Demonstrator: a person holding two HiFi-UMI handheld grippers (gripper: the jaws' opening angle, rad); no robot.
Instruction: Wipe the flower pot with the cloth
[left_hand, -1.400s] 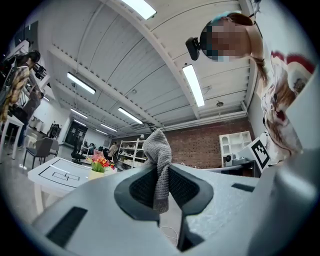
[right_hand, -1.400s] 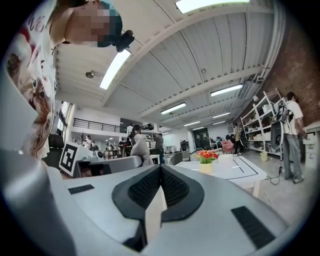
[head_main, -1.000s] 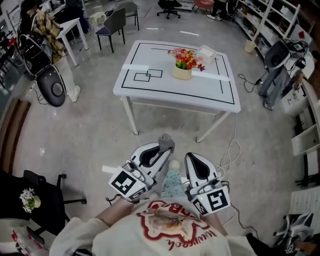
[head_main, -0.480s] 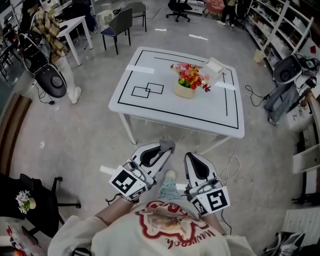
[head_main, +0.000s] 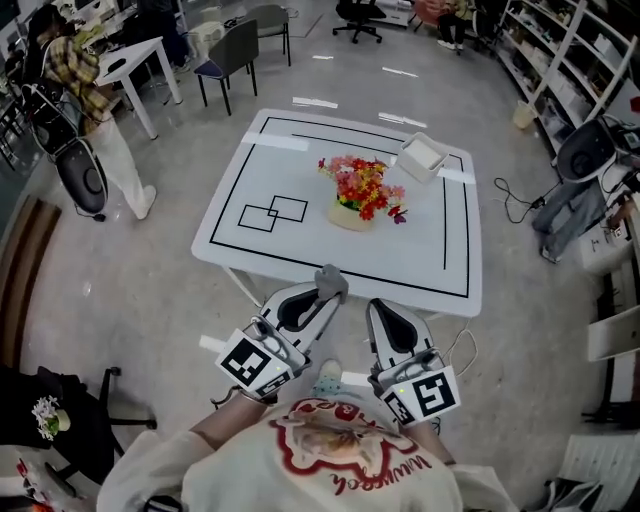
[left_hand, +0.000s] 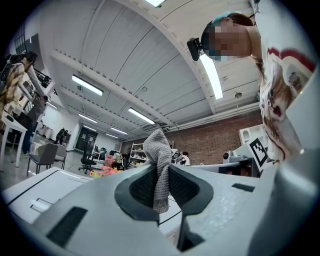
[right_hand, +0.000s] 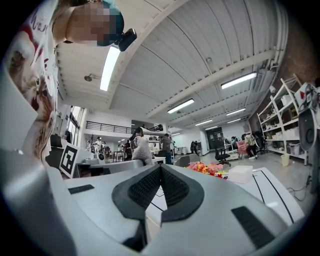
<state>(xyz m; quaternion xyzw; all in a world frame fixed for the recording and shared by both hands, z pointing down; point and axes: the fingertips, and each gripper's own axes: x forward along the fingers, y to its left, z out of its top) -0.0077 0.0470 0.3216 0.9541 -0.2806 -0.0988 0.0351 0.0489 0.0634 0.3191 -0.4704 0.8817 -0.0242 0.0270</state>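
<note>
The person holds both grippers out in front of the chest, side by side and close together, both pointing toward the far side of the scene. The left gripper (head_main: 322, 296) angles a little to the right, its tip leaning toward its neighbour. Its jaws are clamped on a grey cloth (head_main: 332, 281) — a fold stands up above the pads and a strip hangs down between them. The right gripper (head_main: 379, 310) points straight ahead, jaws pressed together with nothing between them. The left marker cube (head_main: 255, 362) and the right marker cube (head_main: 423, 394) sit at the near ends. The left forearm (head_main: 213, 431) shows bare just behind its cube, angled in toward the body.
</note>
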